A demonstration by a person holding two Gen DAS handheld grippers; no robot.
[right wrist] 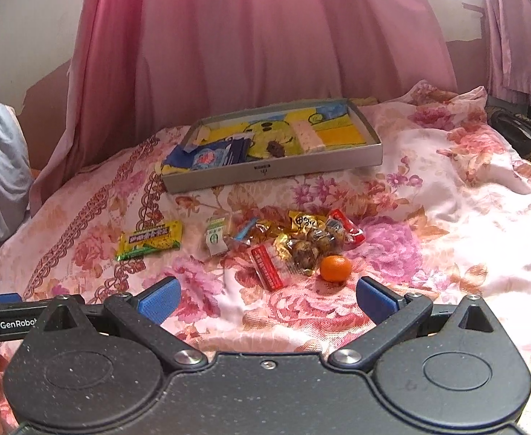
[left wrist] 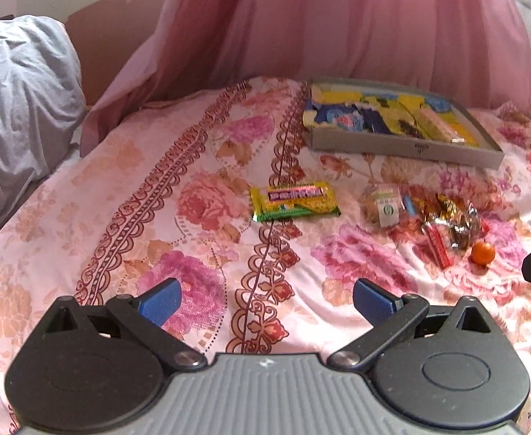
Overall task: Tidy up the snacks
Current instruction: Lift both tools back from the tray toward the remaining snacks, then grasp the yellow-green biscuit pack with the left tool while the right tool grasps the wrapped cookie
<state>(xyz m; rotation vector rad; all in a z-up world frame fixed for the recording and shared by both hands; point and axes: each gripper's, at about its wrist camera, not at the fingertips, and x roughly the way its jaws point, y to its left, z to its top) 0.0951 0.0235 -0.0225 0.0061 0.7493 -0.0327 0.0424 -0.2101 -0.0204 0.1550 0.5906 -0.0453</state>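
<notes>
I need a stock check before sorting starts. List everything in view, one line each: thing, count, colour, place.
Box: one, grey, shallow, at the far side of the bed, some packets already inside.
Snack bar: one, yellow and green wrapper, lying alone left of the pile.
Pile of wrapped snacks: count unclear, gold, red, clear and white wrappers, in front of the box.
Tangerine: one, orange, at the near right edge of the pile.
Bedspread: one, pink floral, under everything.
Curtain: pink, behind the bed.
Pillow: one, grey, far left.
Left gripper: blue pads, open, empty, nearest the snack bar.
Right gripper: blue pads, open, empty, just short of the tangerine.
</notes>
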